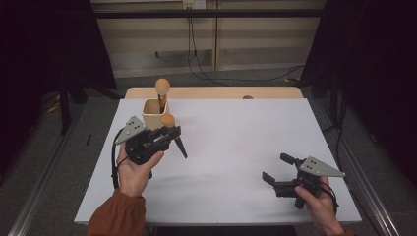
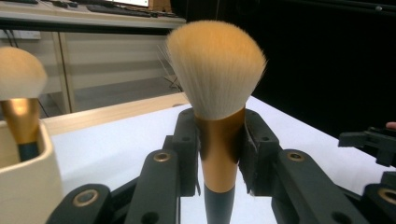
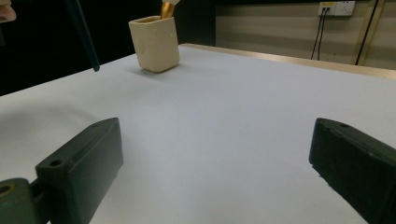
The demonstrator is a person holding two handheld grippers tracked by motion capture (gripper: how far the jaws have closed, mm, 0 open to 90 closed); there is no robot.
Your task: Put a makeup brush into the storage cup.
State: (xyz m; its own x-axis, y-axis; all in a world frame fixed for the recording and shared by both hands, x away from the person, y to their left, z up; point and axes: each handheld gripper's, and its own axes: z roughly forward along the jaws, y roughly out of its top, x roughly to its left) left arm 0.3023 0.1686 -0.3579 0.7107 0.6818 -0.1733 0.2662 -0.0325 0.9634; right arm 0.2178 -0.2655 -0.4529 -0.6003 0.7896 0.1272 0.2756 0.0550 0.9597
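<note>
Beside the cream cup (image 1: pixel 154 113), left claw (image 1: pixel 169 133) grasping a brush (image 2: pixel 217 93), right claw (image 1: pixel 280 169) released.

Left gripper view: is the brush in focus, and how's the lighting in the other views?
Left gripper view: the held brush is sharp, the cup at the edge softer. High view: the table evenly lit, surroundings dark. Right gripper view: near fingers slightly blurred, faint shadows.

Cream cup (image 1: pixel 154 113) blocks the far-left corner; white table (image 1: pixel 236 142) elsewhere open.
</note>
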